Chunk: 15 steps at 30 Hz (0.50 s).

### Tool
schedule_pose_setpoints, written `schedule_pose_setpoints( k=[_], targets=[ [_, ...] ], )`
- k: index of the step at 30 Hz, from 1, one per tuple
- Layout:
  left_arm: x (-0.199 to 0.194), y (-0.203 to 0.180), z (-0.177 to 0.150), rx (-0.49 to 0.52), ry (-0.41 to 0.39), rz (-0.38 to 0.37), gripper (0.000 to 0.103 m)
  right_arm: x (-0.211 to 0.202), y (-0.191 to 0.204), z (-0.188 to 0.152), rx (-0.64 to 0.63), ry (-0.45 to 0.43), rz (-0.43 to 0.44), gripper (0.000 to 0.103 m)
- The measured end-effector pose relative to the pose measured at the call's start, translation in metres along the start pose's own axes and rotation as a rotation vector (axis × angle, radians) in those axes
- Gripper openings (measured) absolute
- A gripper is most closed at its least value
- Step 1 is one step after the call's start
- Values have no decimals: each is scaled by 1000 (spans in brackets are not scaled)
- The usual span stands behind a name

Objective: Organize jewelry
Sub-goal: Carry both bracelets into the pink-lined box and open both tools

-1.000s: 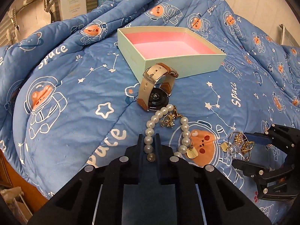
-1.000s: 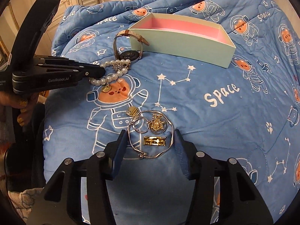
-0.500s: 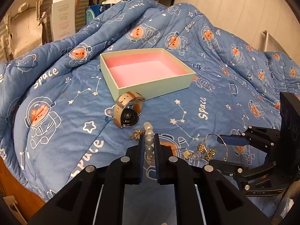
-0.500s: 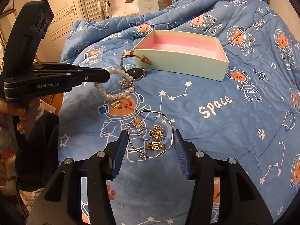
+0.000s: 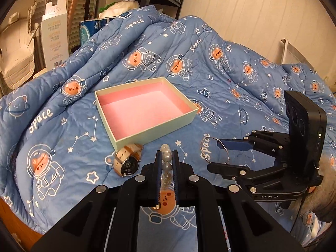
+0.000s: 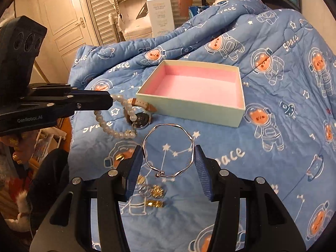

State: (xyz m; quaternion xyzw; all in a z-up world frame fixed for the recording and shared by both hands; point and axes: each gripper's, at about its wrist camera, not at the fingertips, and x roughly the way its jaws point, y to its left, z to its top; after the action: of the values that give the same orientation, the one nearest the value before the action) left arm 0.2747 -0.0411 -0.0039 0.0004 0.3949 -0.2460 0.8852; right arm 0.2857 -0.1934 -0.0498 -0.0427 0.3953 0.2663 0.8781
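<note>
My left gripper (image 5: 167, 155) is shut on a pearl bracelet (image 5: 166, 157) and holds it in the air; the bracelet hangs from it in the right wrist view (image 6: 117, 124). My right gripper (image 6: 168, 157) is shut on a silver bangle (image 6: 168, 150), lifted off the quilt; the bangle also shows in the left wrist view (image 5: 214, 150). A mint box with pink lining (image 5: 145, 109) lies open and empty ahead, also seen in the right wrist view (image 6: 210, 115). A watch with a beige strap (image 5: 128, 160) lies by its near corner.
Small gold charms and rings (image 6: 151, 193) lie on the blue space quilt (image 5: 63, 130) under the right gripper. A white carton (image 5: 55, 33) and shelves stand behind the bed. A door (image 6: 63, 21) is at the left.
Both grippers have risen off the quilt. The left lifted the pearl bracelet, the right closed on and lifted the silver bangle, leaving the gold pieces behind.
</note>
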Motion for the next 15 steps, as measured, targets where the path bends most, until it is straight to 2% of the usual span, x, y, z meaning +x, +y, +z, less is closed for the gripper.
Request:
schedule_pose_setpoints(
  k=[7,11,15],
  targets=[
    [21,11,51,14,4,26,9,23,-32,60,-15,-13,-46,50],
    [42,25,79,1,19,61,9,46,-48,87,-32,15,-71,50],
    [70,40,98,-29,54,81,9,74,-58,101,-57,63,-95,50]
  ],
)
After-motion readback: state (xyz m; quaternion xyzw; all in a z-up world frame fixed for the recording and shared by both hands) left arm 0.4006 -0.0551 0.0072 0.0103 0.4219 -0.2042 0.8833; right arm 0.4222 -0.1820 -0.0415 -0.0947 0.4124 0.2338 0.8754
